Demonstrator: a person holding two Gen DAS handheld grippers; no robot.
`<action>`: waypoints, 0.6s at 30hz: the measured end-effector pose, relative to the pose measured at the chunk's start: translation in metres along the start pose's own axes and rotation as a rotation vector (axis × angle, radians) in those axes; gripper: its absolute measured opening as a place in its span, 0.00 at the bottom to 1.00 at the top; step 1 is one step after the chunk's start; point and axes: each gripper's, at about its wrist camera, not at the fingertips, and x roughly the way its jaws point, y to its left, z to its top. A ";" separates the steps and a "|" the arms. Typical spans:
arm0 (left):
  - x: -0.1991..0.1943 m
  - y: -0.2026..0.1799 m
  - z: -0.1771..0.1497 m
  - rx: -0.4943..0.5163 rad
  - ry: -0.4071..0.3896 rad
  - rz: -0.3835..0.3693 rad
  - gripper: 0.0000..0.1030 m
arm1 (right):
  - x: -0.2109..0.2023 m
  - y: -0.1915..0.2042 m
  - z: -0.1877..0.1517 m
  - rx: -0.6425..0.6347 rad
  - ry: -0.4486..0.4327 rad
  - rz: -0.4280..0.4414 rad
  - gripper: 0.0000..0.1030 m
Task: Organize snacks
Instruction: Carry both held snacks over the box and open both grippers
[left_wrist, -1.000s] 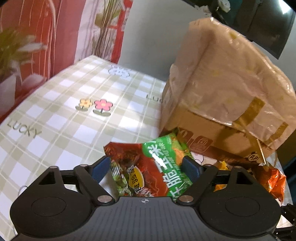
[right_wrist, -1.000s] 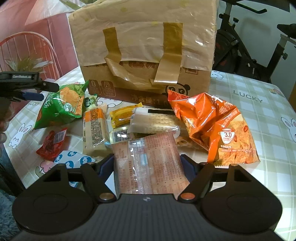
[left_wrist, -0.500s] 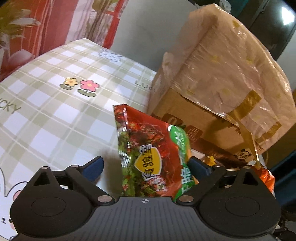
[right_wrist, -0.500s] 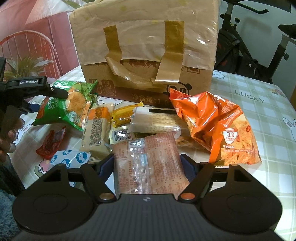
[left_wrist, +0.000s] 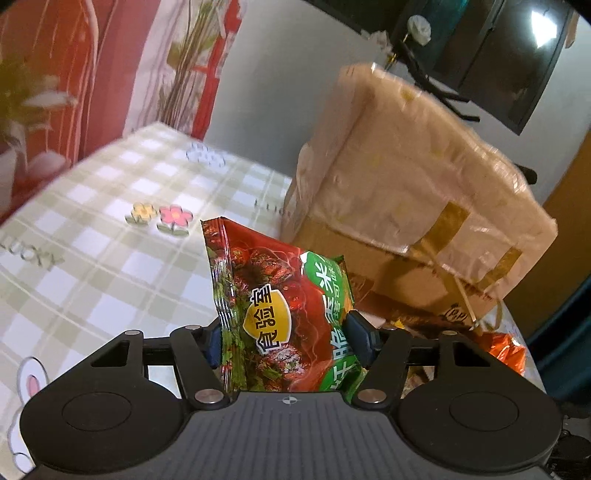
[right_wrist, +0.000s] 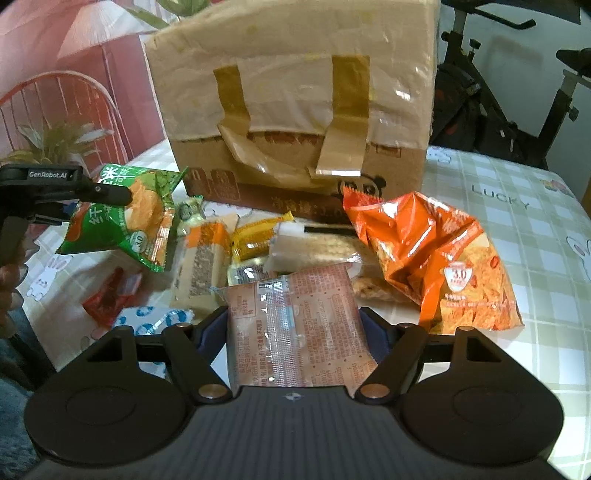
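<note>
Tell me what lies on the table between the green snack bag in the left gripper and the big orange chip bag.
In the right wrist view, between green snack bag and orange chip bag: a tan-orange packet, a yellow packet and a clear cracker pack.

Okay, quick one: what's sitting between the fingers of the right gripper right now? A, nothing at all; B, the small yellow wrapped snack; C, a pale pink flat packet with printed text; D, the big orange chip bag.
C: in the right wrist view the pale pink flat packet lies between the right gripper fingers, while the orange chip bag and the yellow snack lie further off on the table.
</note>
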 end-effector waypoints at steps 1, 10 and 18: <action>-0.004 -0.001 0.001 0.003 -0.007 -0.001 0.64 | -0.002 0.001 0.001 0.000 -0.009 0.005 0.73; -0.036 -0.025 0.009 0.108 -0.074 -0.023 0.64 | -0.020 0.013 0.015 -0.023 -0.068 0.064 0.73; -0.063 -0.045 0.037 0.161 -0.202 -0.102 0.64 | -0.052 0.021 0.046 -0.064 -0.208 0.078 0.73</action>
